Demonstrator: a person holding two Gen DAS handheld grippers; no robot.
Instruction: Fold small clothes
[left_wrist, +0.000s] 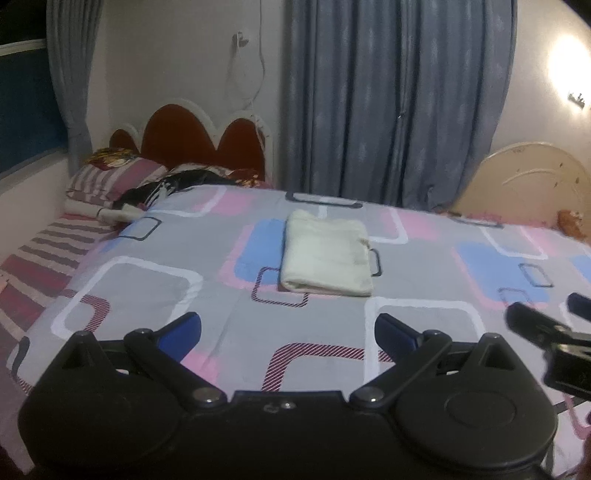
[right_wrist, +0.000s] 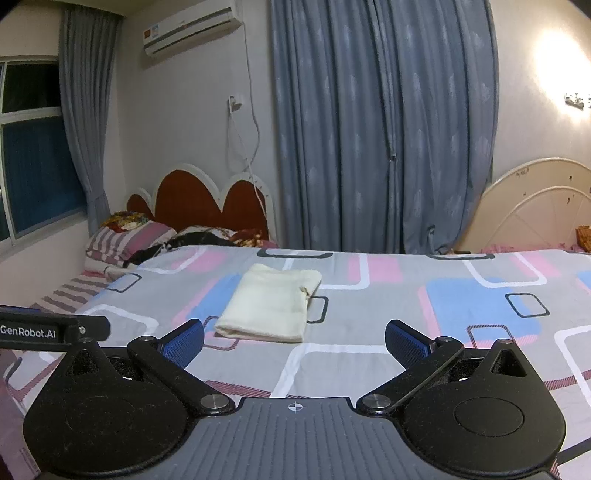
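A cream-white small garment (left_wrist: 327, 253) lies folded into a neat rectangle on the patterned bedsheet (left_wrist: 184, 258), ahead of both grippers. In the right wrist view the same folded garment (right_wrist: 271, 301) sits slightly left of centre. My left gripper (left_wrist: 288, 334) is open with blue pads wide apart and nothing between them, held back from the garment over the sheet. My right gripper (right_wrist: 294, 341) is also open and empty, just short of the garment's near edge. The right gripper's body shows blurred at the right edge of the left wrist view.
Pillows and dark bundled clothes (right_wrist: 162, 245) lie at the far left by a red scalloped headboard (right_wrist: 207, 201). Blue curtains (right_wrist: 369, 129) hang behind the bed. A cream headboard (right_wrist: 532, 210) stands at the far right. The left gripper's body (right_wrist: 48, 330) juts in at left.
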